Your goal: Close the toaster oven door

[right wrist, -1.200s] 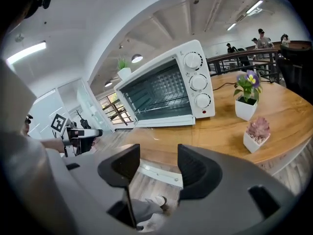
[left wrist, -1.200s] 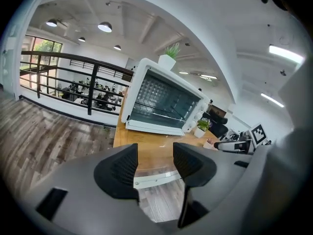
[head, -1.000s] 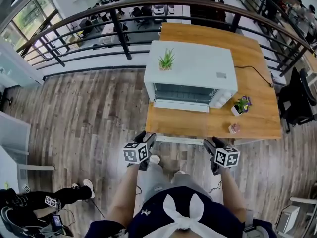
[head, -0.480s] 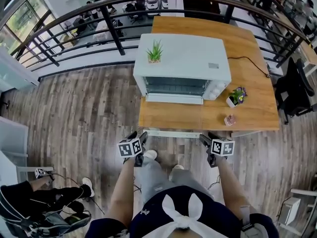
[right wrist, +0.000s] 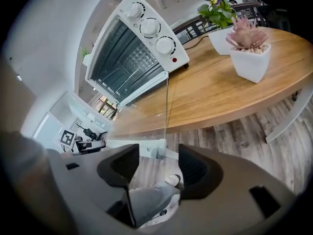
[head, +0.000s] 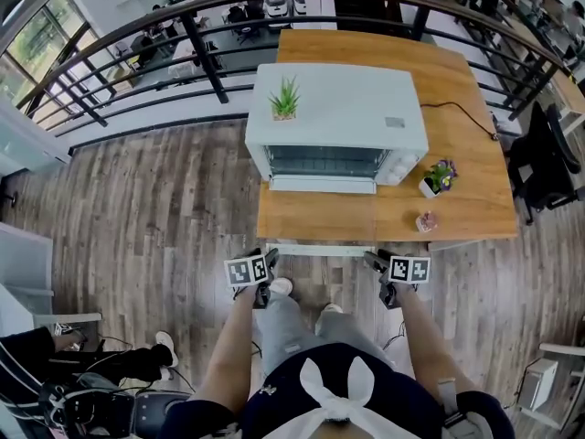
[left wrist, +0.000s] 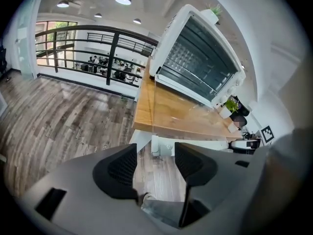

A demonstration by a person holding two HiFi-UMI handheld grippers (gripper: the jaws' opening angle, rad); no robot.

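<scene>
The white toaster oven (head: 336,117) stands on the wooden table (head: 475,218). Its glass door (head: 315,216) lies folded down flat, with the white handle (head: 320,248) out past the table's front edge. My left gripper (head: 265,262) hangs just below and left of the handle, open with nothing between its jaws. My right gripper (head: 377,263) is below and right of it, also open and empty. The left gripper view shows the oven (left wrist: 195,58) and handle (left wrist: 161,146) beyond the left gripper (left wrist: 155,160). The right gripper view shows the oven (right wrist: 132,48) and handle (right wrist: 156,151) above the right gripper (right wrist: 159,166).
A small green plant (head: 285,99) sits on the oven's top. A purple flower pot (head: 437,176) and a pink succulent pot (head: 427,221) stand on the table to the right. A black railing (head: 201,48) runs behind, and a black chair (head: 548,163) is at the right.
The view has drawn nearer the table over the last second. Both grippers have drifted slightly inward below the door handle. A person at the lower left has moved.
</scene>
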